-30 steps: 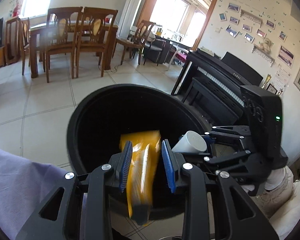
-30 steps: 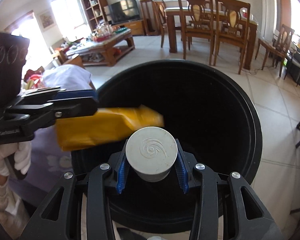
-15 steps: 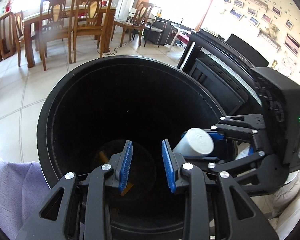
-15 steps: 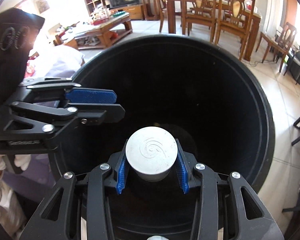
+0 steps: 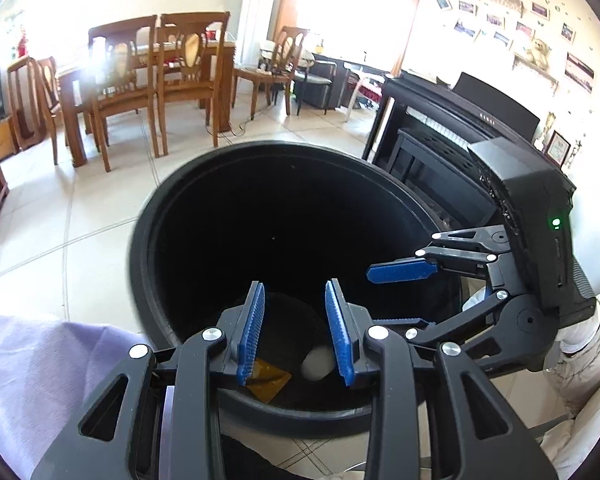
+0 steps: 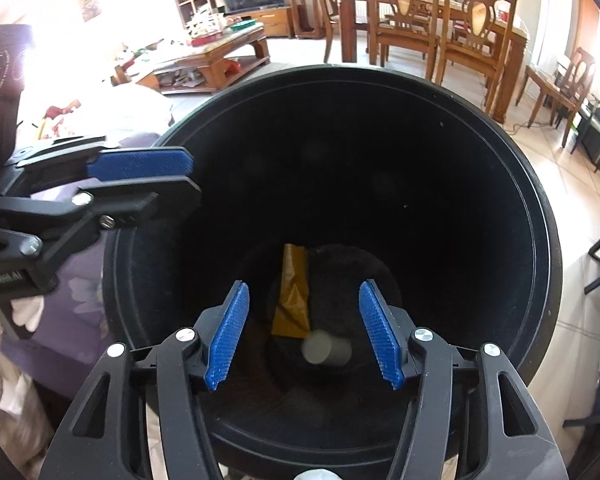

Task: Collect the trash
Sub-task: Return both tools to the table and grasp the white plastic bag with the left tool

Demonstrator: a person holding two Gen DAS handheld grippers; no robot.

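A black round trash bin fills both views. A yellow wrapper and a white paper cup lie on its bottom. My left gripper is open and empty over the bin's near rim; it also shows at the left of the right wrist view. My right gripper is open and empty above the bin mouth; in the left wrist view one blue pad of it shows at the right.
The bin stands on a tiled floor. A purple cloth lies at its left. A black piano is right behind it. A dining table with wooden chairs and a coffee table stand farther off.
The left gripper let go of the yellow wrapper, which fell into the bin. Then the right gripper opened and the white cup dropped to the bin's bottom.
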